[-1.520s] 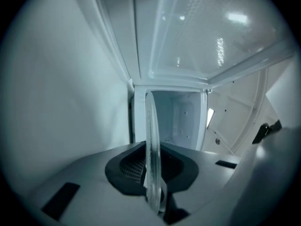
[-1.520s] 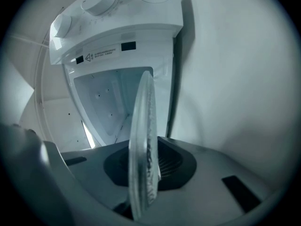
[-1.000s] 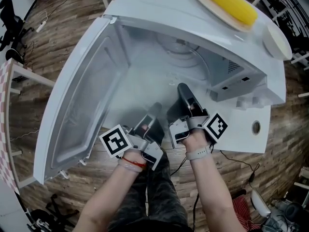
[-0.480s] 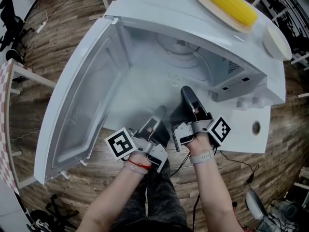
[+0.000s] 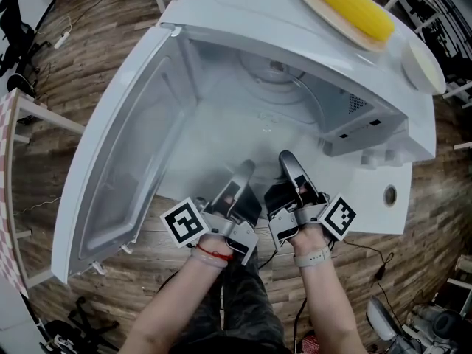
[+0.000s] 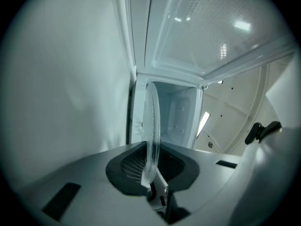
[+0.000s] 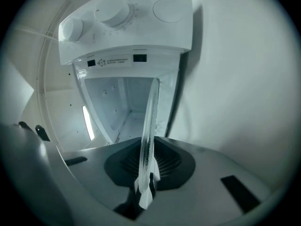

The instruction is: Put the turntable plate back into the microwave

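The clear glass turntable plate (image 5: 221, 146) is held level in front of the open white microwave (image 5: 243, 21), partly inside its cavity (image 5: 284, 87). My left gripper (image 5: 243, 169) is shut on the plate's near rim, and my right gripper (image 5: 287, 159) is shut on the rim just to the right. In the left gripper view the plate (image 6: 153, 121) stands edge-on between the jaws of the left gripper (image 6: 151, 171). The right gripper view shows the plate (image 7: 151, 117) edge-on in the right gripper (image 7: 148, 171), pointing into the cavity.
The microwave door (image 5: 125, 153) hangs wide open at the left. A plate with a corn cob (image 5: 346, 2) and a white dish (image 5: 422, 63) sit on top of the microwave. The control knobs (image 7: 113, 11) are on the right panel. Wooden floor surrounds it.
Both grippers, still shut on the plate, have shifted lower in the head view, toward the person. The microwave and its door have not moved.
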`<state>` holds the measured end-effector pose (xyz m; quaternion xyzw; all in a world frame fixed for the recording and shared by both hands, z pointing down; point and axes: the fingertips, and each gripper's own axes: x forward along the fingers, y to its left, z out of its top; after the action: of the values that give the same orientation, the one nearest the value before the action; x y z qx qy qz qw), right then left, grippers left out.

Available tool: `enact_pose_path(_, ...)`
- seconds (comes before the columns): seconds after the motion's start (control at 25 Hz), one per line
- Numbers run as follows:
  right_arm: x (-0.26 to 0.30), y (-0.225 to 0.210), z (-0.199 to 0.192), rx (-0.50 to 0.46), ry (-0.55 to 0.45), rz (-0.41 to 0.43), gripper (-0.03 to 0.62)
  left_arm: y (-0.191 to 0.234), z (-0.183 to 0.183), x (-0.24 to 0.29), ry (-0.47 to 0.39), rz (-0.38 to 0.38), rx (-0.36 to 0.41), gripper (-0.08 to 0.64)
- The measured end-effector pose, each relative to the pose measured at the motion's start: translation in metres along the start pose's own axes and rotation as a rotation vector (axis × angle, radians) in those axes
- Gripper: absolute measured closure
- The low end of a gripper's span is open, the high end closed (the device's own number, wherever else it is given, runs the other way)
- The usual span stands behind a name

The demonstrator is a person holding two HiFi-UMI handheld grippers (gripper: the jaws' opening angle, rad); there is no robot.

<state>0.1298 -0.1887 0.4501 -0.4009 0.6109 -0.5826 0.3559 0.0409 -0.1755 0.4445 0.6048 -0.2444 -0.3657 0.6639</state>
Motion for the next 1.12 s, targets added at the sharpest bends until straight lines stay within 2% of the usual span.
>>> enact_pose_path(0.16,0.004,0.003,0.005,-0.007,-0.026,0.045,0.546,0.000,0.002,0.004,-0.006,0.001,-0.004,0.512)
enact_pose_path(0.52,0.023,0.003,0.014,-0.012,-0.026,0.038,0.546,0.001,0.014,0.020,-0.021,-0.013,0.005,0.512)
enact_pose_path(0.72,0.023,0.000,0.015,0.001,-0.027,0.056,0.545,0.004,0.014,0.021,-0.041,-0.032,-0.023,0.512)
enact_pose_path(1.0,0.021,0.005,0.015,-0.061,-0.013,0.061,0.541,0.001,0.013,0.023,-0.039,-0.027,-0.007,0.511)
enact_pose_path(1.12,0.024,0.006,0.017,-0.054,-0.022,0.076,0.537,0.002,0.016,0.025,-0.049,-0.024,-0.006,0.511)
